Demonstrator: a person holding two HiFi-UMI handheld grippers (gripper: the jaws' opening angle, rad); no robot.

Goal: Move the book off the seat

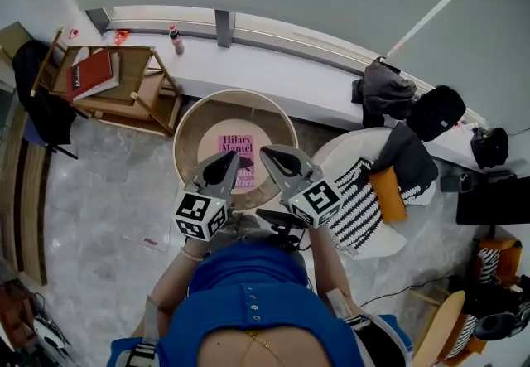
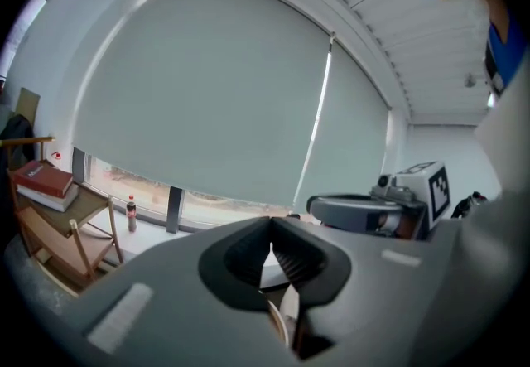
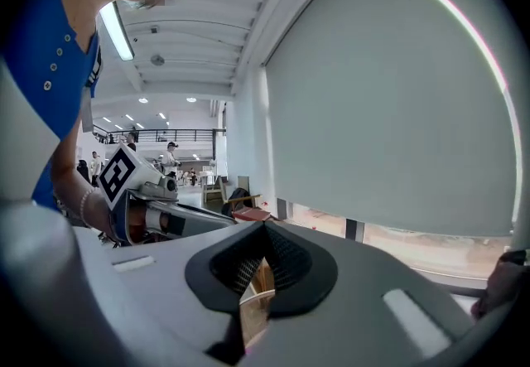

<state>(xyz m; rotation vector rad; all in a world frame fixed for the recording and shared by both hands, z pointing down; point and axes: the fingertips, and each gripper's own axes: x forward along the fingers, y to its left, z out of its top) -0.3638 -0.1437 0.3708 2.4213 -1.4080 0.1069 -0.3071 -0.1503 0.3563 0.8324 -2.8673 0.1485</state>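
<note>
**Book on seat, both grippers closed and empty above it**

- The pink book [image 1: 236, 142] lies face up in the middle of the round seat [image 1: 197, 130], at 12 o'clock from the person.
- The left gripper [image 1: 220, 168] and right gripper [image 1: 285, 163] hang side by side over the book's near half. Both have their jaws shut tip to tip with nothing between them.
- The approach hasn't started, so the jaws need to open before either gripper goes down.
- The seat looks dished with a raised rim, so a flat pinch from above probably won't bite. I'd pin one edge with one gripper and work a jaw of the other under the opposite edge. Then clamp cover and pages together and lift straight up over the rim.
- The grippers cover the book's near edge, so I can't tell how much gap there is.
- The wooden chair [image 1: 154, 98] at 10 o'clock already carries a red book [image 1: 91, 75].
</note>
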